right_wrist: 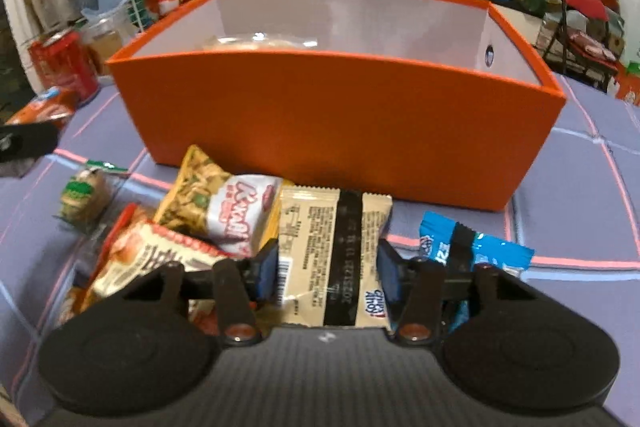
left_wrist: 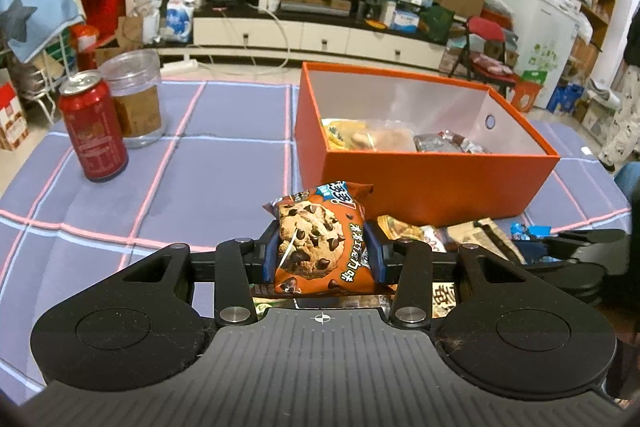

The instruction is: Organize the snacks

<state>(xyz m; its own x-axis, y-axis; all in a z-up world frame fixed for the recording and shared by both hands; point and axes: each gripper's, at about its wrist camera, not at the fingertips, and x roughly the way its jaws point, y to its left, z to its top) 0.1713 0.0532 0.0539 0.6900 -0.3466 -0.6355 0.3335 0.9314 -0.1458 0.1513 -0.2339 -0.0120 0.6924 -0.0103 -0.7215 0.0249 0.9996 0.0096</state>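
**Cookie pack held, orange box ahead to the right**

Our left gripper (left_wrist: pixel 322 255) is clamped on the brown chocolate-chip cookie packet (left_wrist: pixel 320 247), held upright. The open orange cardboard box (left_wrist: pixel 432 183) lies ahead and right, nearest this hand. Our right gripper (right_wrist: pixel 328 277) straddles the beige flat snack packet (right_wrist: pixel 332 255), long axis toward the box; blur hides whether it grips. A red drink can (left_wrist: pixel 94 131) stands well left.

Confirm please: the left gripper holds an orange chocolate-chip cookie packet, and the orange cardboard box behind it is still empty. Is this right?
One detail is wrong. The orange cardboard box is not empty: the left wrist view shows several wrapped snacks lying inside it. The rest holds: the left gripper grips the orange chocolate-chip cookie packet.
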